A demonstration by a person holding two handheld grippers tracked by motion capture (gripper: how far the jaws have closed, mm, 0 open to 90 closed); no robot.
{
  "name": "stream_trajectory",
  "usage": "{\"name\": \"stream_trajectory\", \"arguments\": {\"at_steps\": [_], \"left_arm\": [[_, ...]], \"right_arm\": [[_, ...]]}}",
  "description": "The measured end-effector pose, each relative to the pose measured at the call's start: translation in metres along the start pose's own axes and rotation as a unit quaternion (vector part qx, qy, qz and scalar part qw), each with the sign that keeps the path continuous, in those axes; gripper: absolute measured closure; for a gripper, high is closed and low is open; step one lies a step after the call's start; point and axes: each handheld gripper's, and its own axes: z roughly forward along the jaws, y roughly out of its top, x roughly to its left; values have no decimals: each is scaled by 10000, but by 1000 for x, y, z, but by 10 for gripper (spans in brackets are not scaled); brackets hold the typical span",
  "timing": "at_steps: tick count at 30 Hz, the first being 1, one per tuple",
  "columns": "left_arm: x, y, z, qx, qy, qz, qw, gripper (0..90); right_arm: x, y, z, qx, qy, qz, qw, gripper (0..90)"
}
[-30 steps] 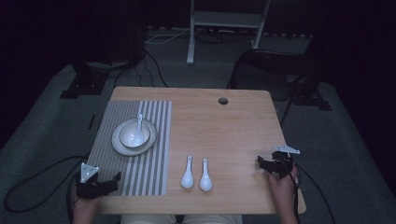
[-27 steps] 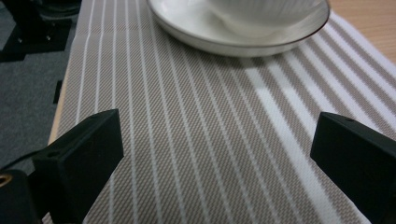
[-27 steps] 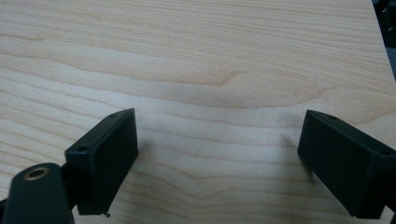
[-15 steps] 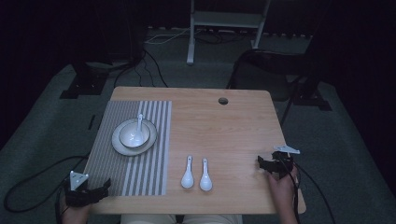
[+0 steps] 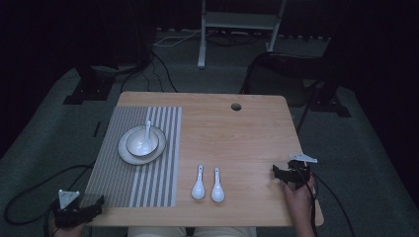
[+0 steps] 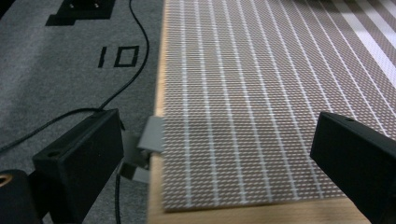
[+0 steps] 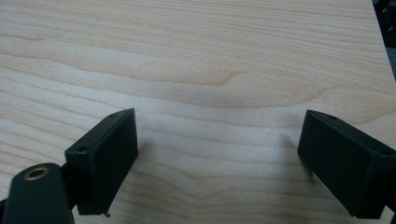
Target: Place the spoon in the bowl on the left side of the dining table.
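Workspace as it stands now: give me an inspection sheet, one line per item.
Surface: wooden table with a round hole near the far edge; striped placemat on its left half.
Job's things: plate on the placemat, bowl on the plate, one spoon in the bowl; two white spoons side by side on bare wood, handles pointing away.
Clutter: nothing seen.
Grippers: left gripper at the near left corner, jaws open, empty; right gripper over the near right edge, jaws open, empty.
Cables: one trails from each gripper; black cables on the floor beyond.
Surroundings: grey carpet, white stand, dark equipment bases.
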Motion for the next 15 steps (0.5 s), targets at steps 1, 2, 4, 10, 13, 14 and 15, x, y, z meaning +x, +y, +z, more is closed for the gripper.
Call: {"name": "stream_trajectory", "arguments": {"at_steps": [1,2,4,10,13,14,15], "left_arm": [[1,-1,-1,-18,13,-33,10000,26],[2,-1,-1,-20,47,-37,10000,26],[6,-1,-1,-44,60,-97,9999,26],[11,-3,1,-19,24,-299,9995,26],[10,-2,2,13,51,-240,9997,26],[9,-2,2,36,48,-226,9997,26],[9,-2,3,48,29,-223,9997,26]], "right_arm": [[0,0,0,0,-1,0,10000,114],[0,0,0,0,0,0,10000,115],[0,0,0,0,0,0,10000,114],[0,0,0,0,0,-1,10000,115],[0,0,0,-1,0,-2,10000,115],[0,0,0,-1,0,-1,10000,114],[0,0,0,-1,-1,-3,10000,115]]}}
